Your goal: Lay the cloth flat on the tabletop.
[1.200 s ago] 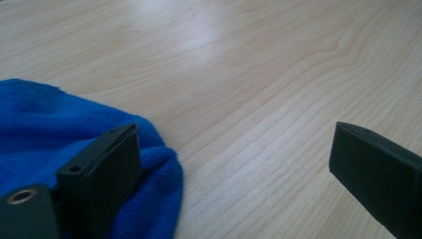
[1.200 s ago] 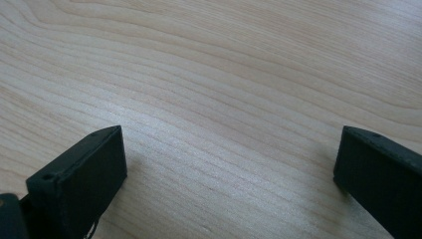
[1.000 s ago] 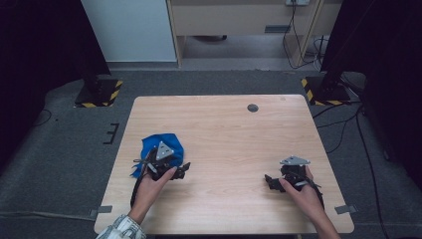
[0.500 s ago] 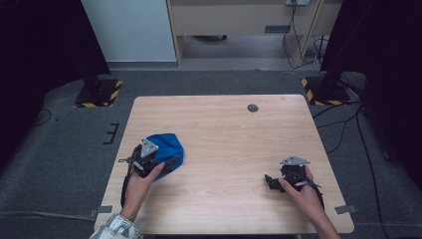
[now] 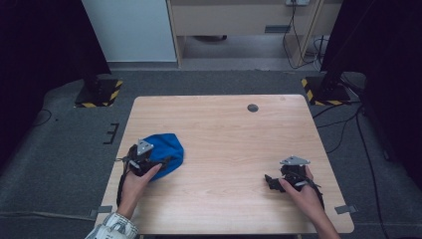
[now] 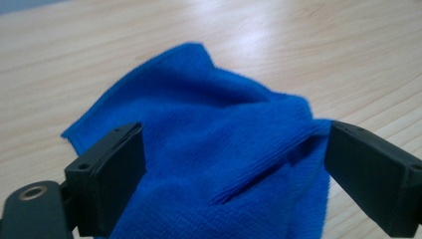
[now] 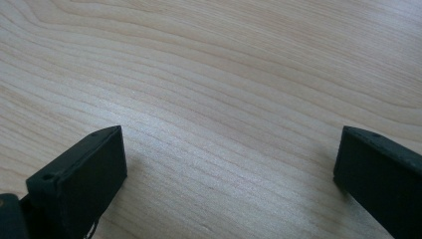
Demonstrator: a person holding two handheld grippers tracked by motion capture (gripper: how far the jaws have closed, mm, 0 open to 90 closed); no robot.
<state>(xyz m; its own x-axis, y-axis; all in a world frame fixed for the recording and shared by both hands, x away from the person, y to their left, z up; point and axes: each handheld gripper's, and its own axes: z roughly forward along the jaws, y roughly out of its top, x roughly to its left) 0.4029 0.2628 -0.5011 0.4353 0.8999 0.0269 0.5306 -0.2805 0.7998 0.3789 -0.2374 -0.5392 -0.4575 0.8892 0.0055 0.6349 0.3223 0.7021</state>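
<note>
Blue cloth [image 6: 224,159] lies bunched between our left gripper's [image 6: 234,164] wide-open jaws, seemingly ungripped; we'd close squarely on the fold.

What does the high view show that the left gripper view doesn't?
High view: the whole light wooden table, the person's two hands, the right gripper low over bare wood, a small dark round disc near the far edge, and grey floor around.

Left gripper view: the crumpled blue microfibre cloth up close, its folds and stitched hem, lying between the left gripper's open black fingers.

Both: the blue cloth, the left gripper at it, and wood grain.
</note>
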